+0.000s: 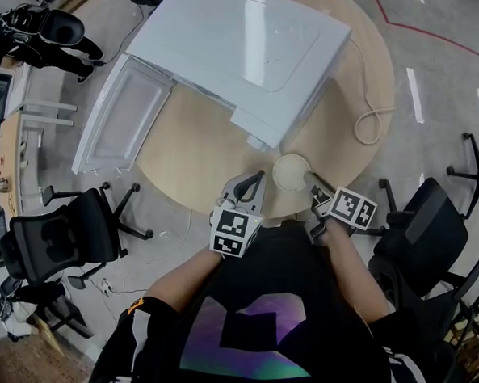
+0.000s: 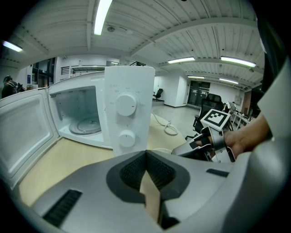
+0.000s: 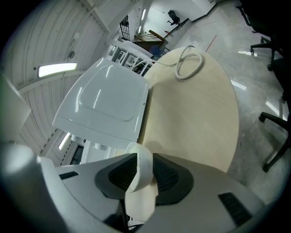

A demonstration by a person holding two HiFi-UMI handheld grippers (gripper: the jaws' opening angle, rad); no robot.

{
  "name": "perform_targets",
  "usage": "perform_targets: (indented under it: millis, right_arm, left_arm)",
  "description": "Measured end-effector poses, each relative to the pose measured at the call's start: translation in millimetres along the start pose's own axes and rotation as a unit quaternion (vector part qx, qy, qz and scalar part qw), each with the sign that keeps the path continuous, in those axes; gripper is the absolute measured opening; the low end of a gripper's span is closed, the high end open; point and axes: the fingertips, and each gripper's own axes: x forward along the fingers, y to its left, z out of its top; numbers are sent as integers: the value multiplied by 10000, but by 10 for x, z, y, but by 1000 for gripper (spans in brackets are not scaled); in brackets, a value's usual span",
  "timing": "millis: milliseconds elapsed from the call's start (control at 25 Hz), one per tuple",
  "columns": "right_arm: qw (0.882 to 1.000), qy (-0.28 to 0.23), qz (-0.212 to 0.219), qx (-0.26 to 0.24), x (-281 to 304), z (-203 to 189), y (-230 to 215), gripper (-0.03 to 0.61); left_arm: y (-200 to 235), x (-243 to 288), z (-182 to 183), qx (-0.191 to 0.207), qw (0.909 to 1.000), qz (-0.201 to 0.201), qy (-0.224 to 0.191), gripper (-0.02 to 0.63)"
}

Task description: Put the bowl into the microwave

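A white microwave (image 1: pixel 248 49) stands on the round wooden table (image 1: pixel 202 144), its door (image 1: pixel 123 115) swung open to the left. In the left gripper view its cavity holds a glass turntable (image 2: pixel 85 125). The small white bowl (image 1: pixel 291 172) sits at the table's near edge, in front of the microwave's control-panel corner. My right gripper (image 1: pixel 311 185) is shut on the bowl's rim (image 3: pixel 142 170), which stands between the pads. My left gripper (image 1: pixel 252 181) hovers just left of the bowl, shut with nothing held (image 2: pixel 146 157).
The microwave's power cable (image 1: pixel 372 122) loops on the table to the right. Black office chairs stand around the table, one at left (image 1: pixel 59 232) and one at right (image 1: pixel 428 222). The open door overhangs the table's left edge.
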Motion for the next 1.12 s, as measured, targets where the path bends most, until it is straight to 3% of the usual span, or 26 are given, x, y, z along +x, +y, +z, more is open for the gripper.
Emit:
perform_targets:
  millis: [440, 680, 1120]
  right_arm:
    - [10000, 39, 78, 7, 58, -19, 10, 100]
    - [9990, -49, 269, 360, 66, -20, -2, 100]
    - [9992, -80, 335, 218, 1, -80, 21, 55]
  left_arm:
    - [-5, 1, 9, 3, 10000, -20, 33, 46]
    - [17, -22, 3, 8, 10000, 9, 6, 46]
    - [49, -89, -20, -50, 10000, 76, -31, 46]
